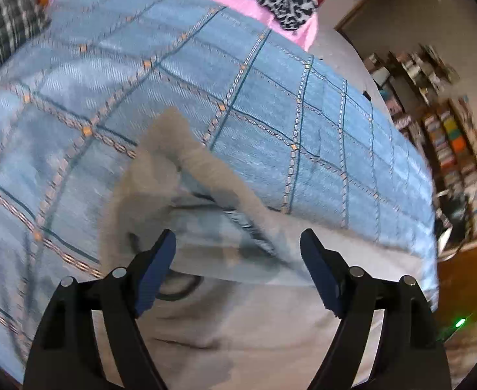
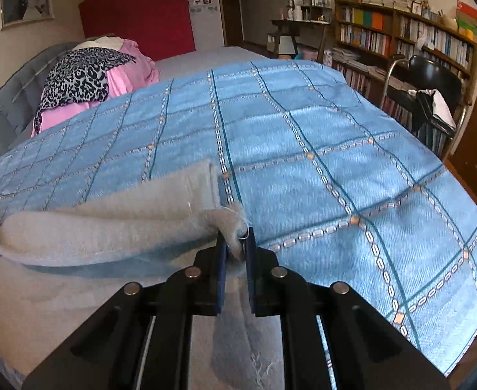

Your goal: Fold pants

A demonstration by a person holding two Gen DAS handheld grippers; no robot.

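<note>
Light grey pants [image 2: 108, 227] lie on a blue checked bedspread [image 2: 336, 149]. In the right wrist view my right gripper [image 2: 237, 247] is shut on the corner of a pant leg and holds it lifted, the leg doubled back over the rest of the pants. In the left wrist view the pants [image 1: 238, 325] spread below my left gripper [image 1: 237, 253], with a raised fold [image 1: 186, 162] ahead of it. The left gripper is open and empty, its fingers wide apart just above the cloth.
A pile of pink and leopard-print clothes [image 2: 89, 78] sits at the far left of the bed. Bookshelves [image 2: 407, 35] and a black chair [image 2: 433, 81] stand to the right of the bed. The bedspread's edge [image 1: 430, 260] drops off on the right.
</note>
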